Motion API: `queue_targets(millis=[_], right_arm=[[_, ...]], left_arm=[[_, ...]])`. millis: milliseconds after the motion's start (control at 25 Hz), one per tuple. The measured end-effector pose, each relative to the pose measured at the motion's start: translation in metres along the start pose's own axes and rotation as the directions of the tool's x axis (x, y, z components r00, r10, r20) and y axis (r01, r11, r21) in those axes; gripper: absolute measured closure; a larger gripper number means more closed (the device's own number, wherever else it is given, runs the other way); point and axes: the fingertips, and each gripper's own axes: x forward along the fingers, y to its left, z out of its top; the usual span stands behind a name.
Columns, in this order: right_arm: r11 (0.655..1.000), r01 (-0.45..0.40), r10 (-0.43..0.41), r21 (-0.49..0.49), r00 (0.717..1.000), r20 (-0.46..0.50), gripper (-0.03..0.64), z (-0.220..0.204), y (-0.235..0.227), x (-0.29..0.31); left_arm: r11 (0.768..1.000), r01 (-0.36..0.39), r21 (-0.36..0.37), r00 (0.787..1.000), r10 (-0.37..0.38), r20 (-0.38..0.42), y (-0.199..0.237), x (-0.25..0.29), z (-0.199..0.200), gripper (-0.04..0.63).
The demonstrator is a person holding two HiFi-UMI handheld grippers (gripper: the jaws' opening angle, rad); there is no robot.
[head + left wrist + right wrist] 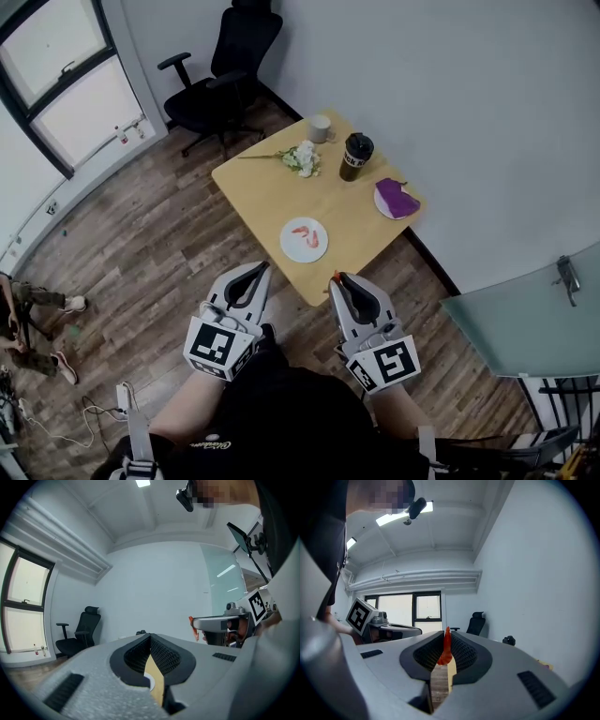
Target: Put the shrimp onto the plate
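Observation:
A white plate (290, 246) lies near the front edge of the light wooden table (262, 187), with red shrimp (305, 235) on it. Both grippers hover short of that front edge, over the floor. My right gripper (337, 278) is shut on a small red shrimp (445, 649), whose tail pokes up between the jaws (446, 637). The same shrimp shows as a red tip on the right gripper in the left gripper view (191, 623). My left gripper (260, 270) is shut with nothing in it (150, 638); it points at the table left of the plate.
Further back on the table are a white flower bunch (302, 158), a pale cup (321, 128), a dark tumbler (355, 156) and a plate with a purple cloth (397, 199). A black office chair (225, 75) stands behind. A glass panel (525, 319) is at right.

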Motion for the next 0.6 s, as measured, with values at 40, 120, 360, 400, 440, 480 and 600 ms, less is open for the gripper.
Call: queue_targets(millis=[40, 120, 360, 400, 440, 480, 600], right_arm=[[1.000, 0.006, -0.006, -0.001, 1.000, 0.000, 0.571, 0.002, 0.000, 0.011], [1.000, 0.018, -0.018, -0.004, 1.000, -0.001, 0.571, 0.006, 0.000, 0.030], [0.997, 0.074, -0.074, 0.004, 0.997, -0.008, 0.571, 0.008, -0.005, 0.073], [0.997, 0.078, -0.078, 0.005, 0.997, -0.010, 0.571, 0.008, -0.007, 0.078], [0.997, 0.080, -0.080, 0.004, 0.997, -0.015, 0.571, 0.007, -0.009, 0.081], [0.997, 0.081, -0.081, 0.003, 0.997, -0.020, 0.571, 0.006, -0.012, 0.084], [0.996, 0.084, -0.084, 0.003, 0.996, -0.027, 0.571, 0.004, -0.022, 0.090]], left_arm=[[1.000, 0.010, 0.004, 1.000, -0.010, 0.002, 0.009, 0.004, 0.002, 0.595], [1.000, 0.024, -0.002, 1.000, -0.024, 0.002, 0.027, 0.011, 0.005, 0.595], [0.997, 0.073, -0.009, 0.997, -0.073, -0.004, 0.071, 0.034, 0.006, 0.595], [0.997, 0.078, -0.011, 0.997, -0.078, -0.005, 0.075, 0.038, 0.006, 0.595], [0.996, 0.083, -0.015, 0.997, -0.083, -0.007, 0.078, 0.042, 0.005, 0.595], [0.996, 0.086, -0.021, 0.996, -0.086, -0.010, 0.079, 0.046, 0.004, 0.595], [0.995, 0.096, -0.032, 0.995, -0.096, -0.019, 0.080, 0.058, 0.001, 0.595]])
